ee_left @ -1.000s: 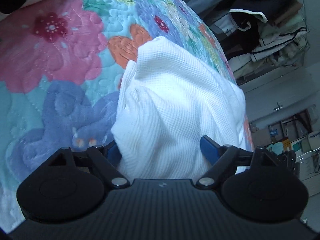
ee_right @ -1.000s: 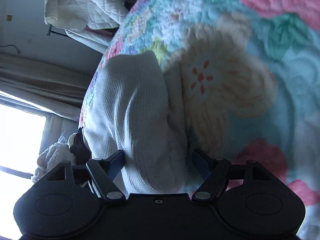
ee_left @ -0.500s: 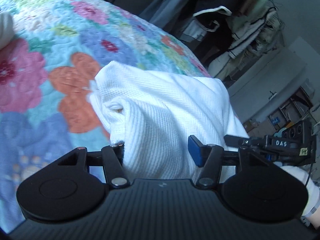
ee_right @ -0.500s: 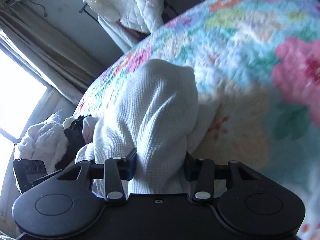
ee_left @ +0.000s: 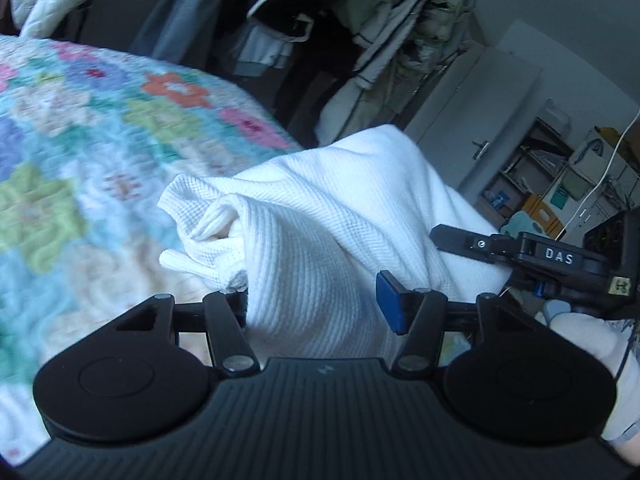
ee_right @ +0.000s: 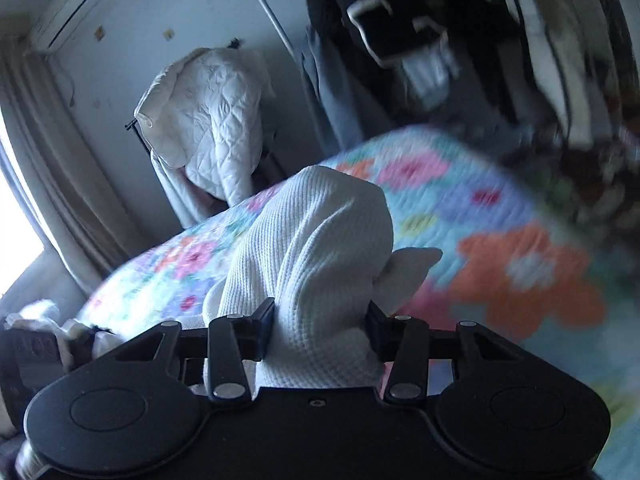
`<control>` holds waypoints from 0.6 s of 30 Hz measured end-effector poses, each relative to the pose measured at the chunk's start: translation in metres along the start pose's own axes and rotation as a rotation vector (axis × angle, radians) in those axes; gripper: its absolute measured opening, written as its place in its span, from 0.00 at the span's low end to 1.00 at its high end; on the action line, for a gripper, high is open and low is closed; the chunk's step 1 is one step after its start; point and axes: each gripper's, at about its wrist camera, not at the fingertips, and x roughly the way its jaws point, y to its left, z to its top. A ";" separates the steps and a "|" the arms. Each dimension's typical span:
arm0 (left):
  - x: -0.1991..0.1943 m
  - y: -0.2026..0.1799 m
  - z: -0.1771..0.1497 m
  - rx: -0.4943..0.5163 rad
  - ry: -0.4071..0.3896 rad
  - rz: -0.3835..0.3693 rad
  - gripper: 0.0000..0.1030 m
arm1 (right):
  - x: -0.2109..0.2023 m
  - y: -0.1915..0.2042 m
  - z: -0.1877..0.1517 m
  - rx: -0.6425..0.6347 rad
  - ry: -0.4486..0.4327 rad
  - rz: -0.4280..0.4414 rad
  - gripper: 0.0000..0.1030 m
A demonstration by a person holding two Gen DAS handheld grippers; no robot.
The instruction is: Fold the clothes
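My left gripper [ee_left: 314,304] is partly closed, and its blue pads press into a thick bunch of the white waffle-knit garment [ee_left: 320,216] from both sides. The cloth rises out of the jaws and spreads far and to the right, with a rolled hem or cuff poking out on its left side. It hangs above the flowered quilt [ee_left: 80,152] on the bed, which fills the left half of my left view. At the near right of that view I see my other gripper's black body, marked DAS, touching the same cloth, and my gloved right hand [ee_left: 592,344] behind it.

My right gripper [ee_right: 320,330] is also about half closed, and its pads clamp another bunch of the same garment [ee_right: 320,248]. Here the fabric stands up in a rounded hump between the jaws, and a small flap sticks out to the right. The quilt [ee_right: 520,264] lies beyond and to the right of it, blurred. A white quilted jacket [ee_right: 208,120] hangs on a rack at the far left, beside the curtain. Dark clothes [ee_right: 380,20] hang on the far side of the bed.
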 end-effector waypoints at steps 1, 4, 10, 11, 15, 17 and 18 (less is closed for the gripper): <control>0.014 -0.006 -0.006 -0.004 -0.009 0.049 0.54 | -0.005 -0.008 0.002 -0.037 -0.014 -0.021 0.49; 0.064 -0.011 -0.039 -0.055 0.121 0.208 0.56 | 0.000 -0.032 -0.012 -0.139 -0.005 -0.167 0.58; 0.064 -0.027 -0.060 0.027 0.189 0.295 0.72 | 0.001 -0.049 -0.059 -0.018 -0.041 -0.439 0.61; 0.057 -0.028 -0.057 0.017 0.192 0.326 0.77 | -0.007 -0.046 -0.059 0.021 -0.071 -0.454 0.61; 0.031 -0.033 -0.052 -0.025 0.150 0.396 0.85 | -0.015 -0.021 -0.050 -0.095 -0.137 -0.390 0.61; 0.026 -0.044 -0.055 0.005 0.137 0.402 0.85 | -0.010 -0.016 -0.047 -0.153 -0.131 -0.328 0.52; 0.027 -0.051 -0.057 0.028 0.133 0.408 0.85 | -0.004 -0.017 -0.048 -0.156 -0.098 -0.318 0.44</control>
